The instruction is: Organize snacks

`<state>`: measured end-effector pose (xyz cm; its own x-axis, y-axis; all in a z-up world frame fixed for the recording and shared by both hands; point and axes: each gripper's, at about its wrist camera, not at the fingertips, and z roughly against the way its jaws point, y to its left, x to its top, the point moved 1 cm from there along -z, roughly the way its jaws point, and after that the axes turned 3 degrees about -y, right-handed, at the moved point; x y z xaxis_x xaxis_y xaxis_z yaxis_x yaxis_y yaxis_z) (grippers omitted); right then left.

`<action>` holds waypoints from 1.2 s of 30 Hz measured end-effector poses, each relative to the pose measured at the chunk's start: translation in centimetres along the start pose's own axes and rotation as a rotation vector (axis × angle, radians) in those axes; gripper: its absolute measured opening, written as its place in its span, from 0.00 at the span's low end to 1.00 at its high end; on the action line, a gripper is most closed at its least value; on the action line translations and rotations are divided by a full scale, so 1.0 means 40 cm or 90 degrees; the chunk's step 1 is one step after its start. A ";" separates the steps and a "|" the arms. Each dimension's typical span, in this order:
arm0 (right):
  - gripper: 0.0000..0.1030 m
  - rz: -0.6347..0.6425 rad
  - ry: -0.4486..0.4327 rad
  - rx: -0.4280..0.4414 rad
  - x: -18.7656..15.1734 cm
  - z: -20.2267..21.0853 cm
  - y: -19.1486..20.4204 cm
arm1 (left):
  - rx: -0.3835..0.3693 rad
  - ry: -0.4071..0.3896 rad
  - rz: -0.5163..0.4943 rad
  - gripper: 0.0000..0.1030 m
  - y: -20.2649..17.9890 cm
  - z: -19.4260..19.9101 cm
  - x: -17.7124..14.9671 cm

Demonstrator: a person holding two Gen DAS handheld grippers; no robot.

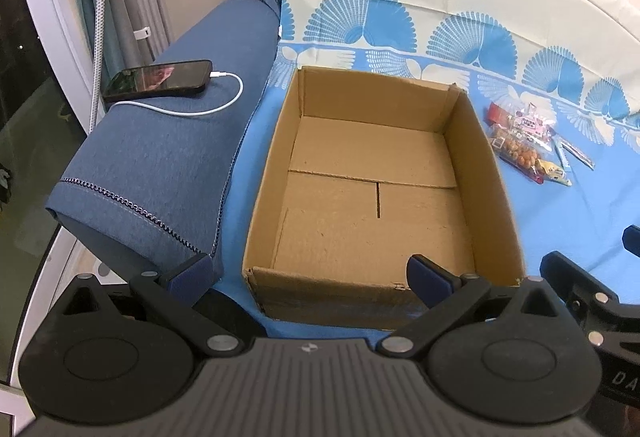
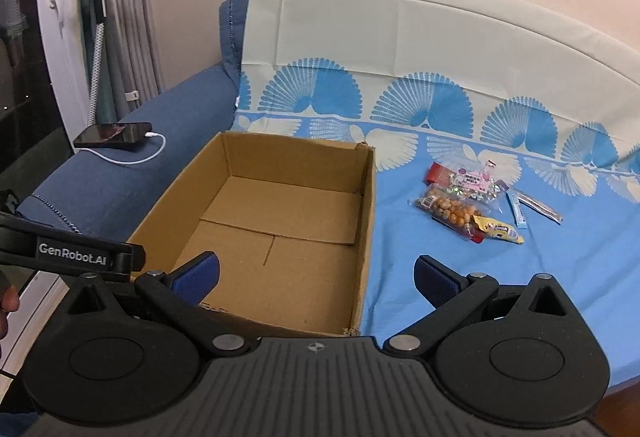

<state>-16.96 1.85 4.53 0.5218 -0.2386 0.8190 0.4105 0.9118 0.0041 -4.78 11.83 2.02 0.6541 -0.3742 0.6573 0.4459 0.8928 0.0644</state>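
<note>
Seemingly empty box (image 2: pixel 280 221); snacks (image 2: pixel 468 205) beside; 2 grippers agape.

Box interior: the open brown cardboard box (image 2: pixel 280 221) holds nothing; entry from above is free.
Box walls: four upright sides bar any sideways approach to its floor.
Right of box: bare blue patterned cloth (image 2: pixel 560 277) between the box and the small pile of wrapped snack packets (image 2: pixel 468 205); open passage.
Snack pile: lies apart from the box, free all round.
Left of box: blue padded armrest (image 1: pixel 160 157) close beside it, carrying a black phone (image 1: pixel 160 79) and white cable (image 1: pixel 208 109).
</note>
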 end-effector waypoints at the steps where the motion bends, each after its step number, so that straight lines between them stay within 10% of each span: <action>1: 1.00 0.002 -0.001 0.001 -0.001 0.005 0.000 | -0.001 0.001 -0.001 1.00 -0.002 -0.001 0.001; 36: 1.00 -0.012 0.017 0.020 0.001 0.001 -0.007 | 0.000 0.010 -0.023 1.00 -0.020 -0.010 -0.020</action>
<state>-17.10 1.62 4.58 0.5341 -0.2643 0.8031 0.3975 0.9169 0.0374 -5.41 11.30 1.14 0.6465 -0.4106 0.6430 0.4702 0.8782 0.0880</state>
